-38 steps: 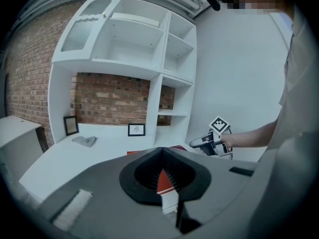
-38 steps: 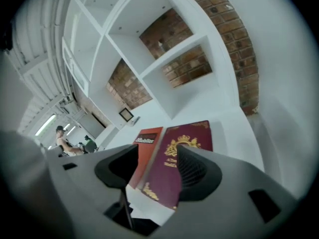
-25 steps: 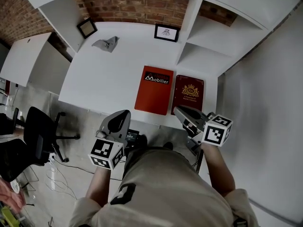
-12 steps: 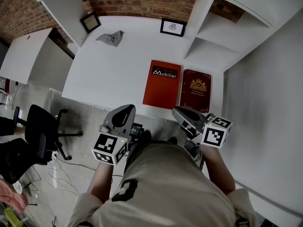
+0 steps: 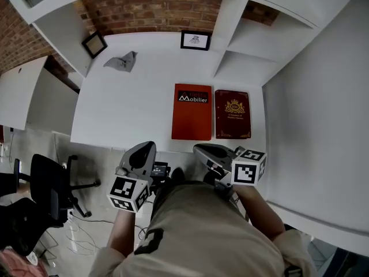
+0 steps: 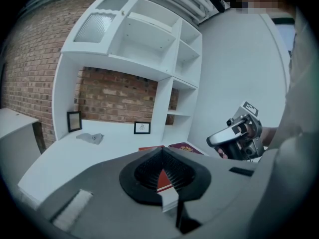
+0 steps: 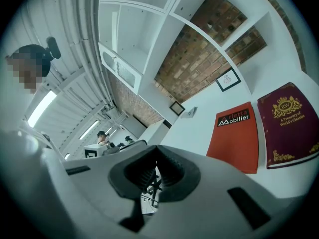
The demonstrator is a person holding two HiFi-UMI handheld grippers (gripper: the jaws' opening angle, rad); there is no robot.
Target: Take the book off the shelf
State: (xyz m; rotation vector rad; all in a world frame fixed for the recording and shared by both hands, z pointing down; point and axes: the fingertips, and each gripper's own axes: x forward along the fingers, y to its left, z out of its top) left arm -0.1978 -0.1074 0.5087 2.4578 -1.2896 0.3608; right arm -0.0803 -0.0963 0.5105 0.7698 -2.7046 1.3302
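Two books lie flat on the white desk, side by side near its front right edge. One is an orange-red book with a black label, the other a dark red book with a gold crest. Both also show in the right gripper view: the orange-red book and the dark red book. My left gripper hangs off the desk's front edge, shut and empty. My right gripper hovers just in front of the books, shut with nothing in it. The left gripper view shows the right gripper at its right.
White shelf compartments rise at the desk's back right. Two small picture frames and a grey cloth sit at the back. A black office chair stands on the floor at left; a white wall closes the right.
The head view has shifted, and both grippers sit slightly lower and further left in it. The books have not moved on the desk. Both grippers stay shut.
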